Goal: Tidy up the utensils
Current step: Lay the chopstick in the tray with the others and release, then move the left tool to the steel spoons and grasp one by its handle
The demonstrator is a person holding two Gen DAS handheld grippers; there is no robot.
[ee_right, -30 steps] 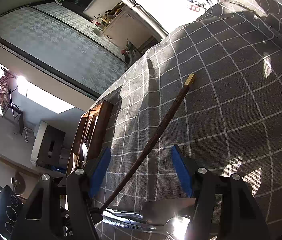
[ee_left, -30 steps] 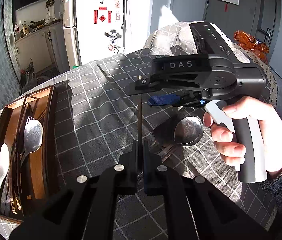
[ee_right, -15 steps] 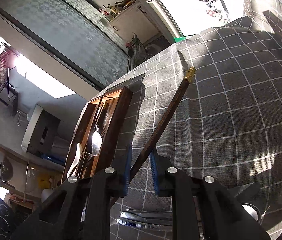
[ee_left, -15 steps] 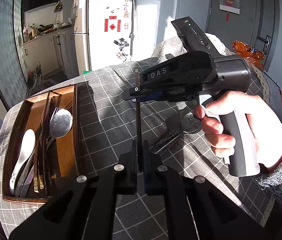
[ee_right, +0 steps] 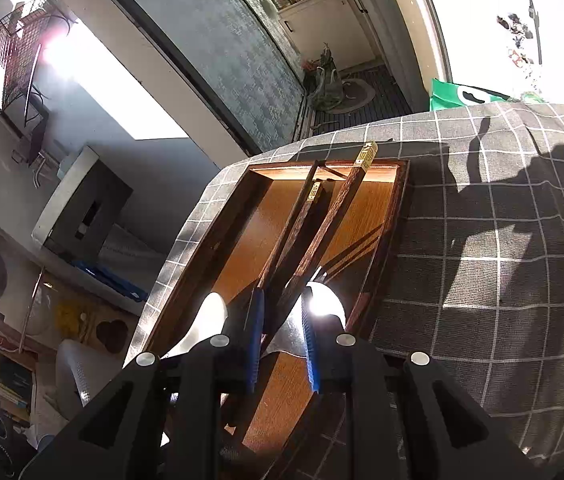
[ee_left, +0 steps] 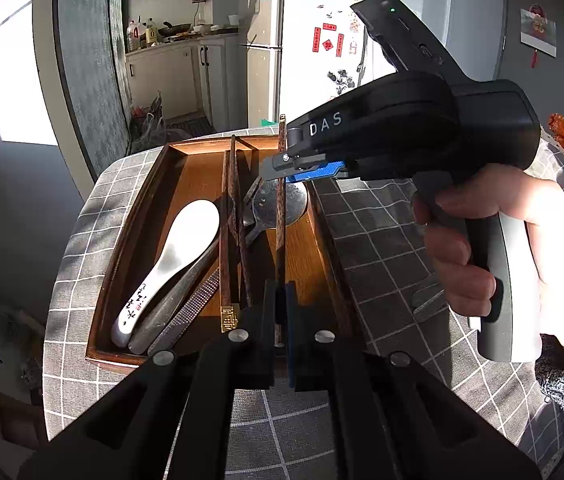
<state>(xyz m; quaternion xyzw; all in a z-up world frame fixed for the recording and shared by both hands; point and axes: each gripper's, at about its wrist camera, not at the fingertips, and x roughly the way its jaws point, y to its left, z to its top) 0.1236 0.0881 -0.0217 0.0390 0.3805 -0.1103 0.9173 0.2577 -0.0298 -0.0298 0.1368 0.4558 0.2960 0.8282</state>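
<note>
Chopstick held by both our grippers above the wooden tray.
Left gripper pinches it; right gripper jaws are opening around it.

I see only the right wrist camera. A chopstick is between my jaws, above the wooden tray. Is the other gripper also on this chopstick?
Observer: Yes. In the left wrist view, the left gripper is shut on the same chopstick, at its other end.
Operator: Thank you. My view is full of glare low in the tray. What is the white thing there?
Observer: It is a white spoon with dark writing on its handle. It lies in the tray, in the compartment left of the divider as the left wrist view shows it, and a grey handle is beside it.
</note>
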